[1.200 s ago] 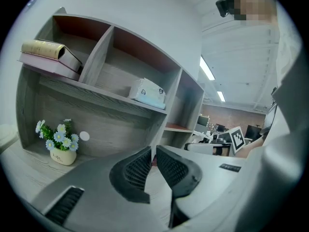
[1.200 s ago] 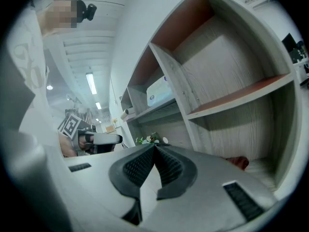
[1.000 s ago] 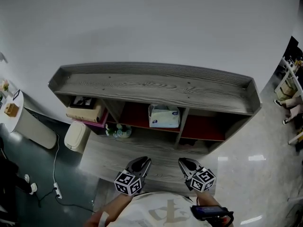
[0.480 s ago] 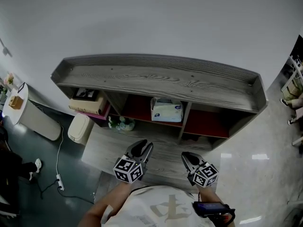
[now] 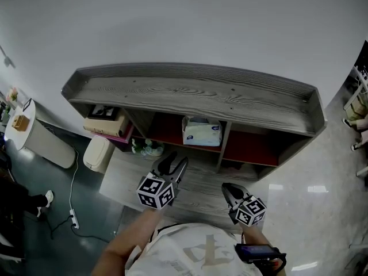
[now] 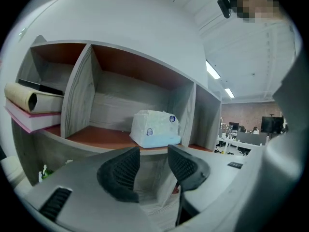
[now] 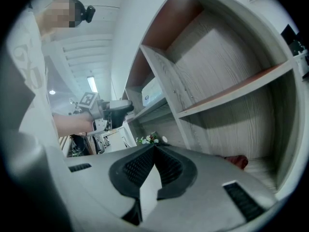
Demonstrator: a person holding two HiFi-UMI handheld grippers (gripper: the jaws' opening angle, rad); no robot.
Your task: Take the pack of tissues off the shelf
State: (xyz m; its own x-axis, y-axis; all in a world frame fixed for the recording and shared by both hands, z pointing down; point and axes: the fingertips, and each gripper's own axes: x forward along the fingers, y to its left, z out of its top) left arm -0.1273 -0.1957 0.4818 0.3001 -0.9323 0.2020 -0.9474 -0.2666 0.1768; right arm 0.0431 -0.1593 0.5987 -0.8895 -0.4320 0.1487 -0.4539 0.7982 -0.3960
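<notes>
The white pack of tissues (image 5: 201, 132) stands upright in the middle compartment of the grey wooden shelf (image 5: 195, 91), on its red-brown board. In the left gripper view the pack (image 6: 155, 128) lies straight ahead, beyond the jaws and apart from them. My left gripper (image 5: 174, 162) (image 6: 153, 152) is open; its jaws have just been opening and nothing is between them. It hovers in front of the shelf's lower board. My right gripper (image 5: 229, 188) (image 7: 154, 147) is shut and empty, lower and to the right, facing the right compartment. The right gripper view shows the left gripper (image 7: 117, 108) and the pack (image 7: 153, 92).
Stacked books (image 5: 105, 125) (image 6: 32, 108) fill the left compartment. A small bunch of flowers (image 5: 146, 149) sits on the lower board. A white bin (image 5: 95, 154), a round white table (image 5: 20, 126) and a floor cable (image 5: 69, 211) are at the left. Something red (image 7: 236, 161) lies low in the right compartment.
My left gripper has risen and moved forward toward the shelf, and its jaws stand wider apart. The right gripper has stayed where it was.
</notes>
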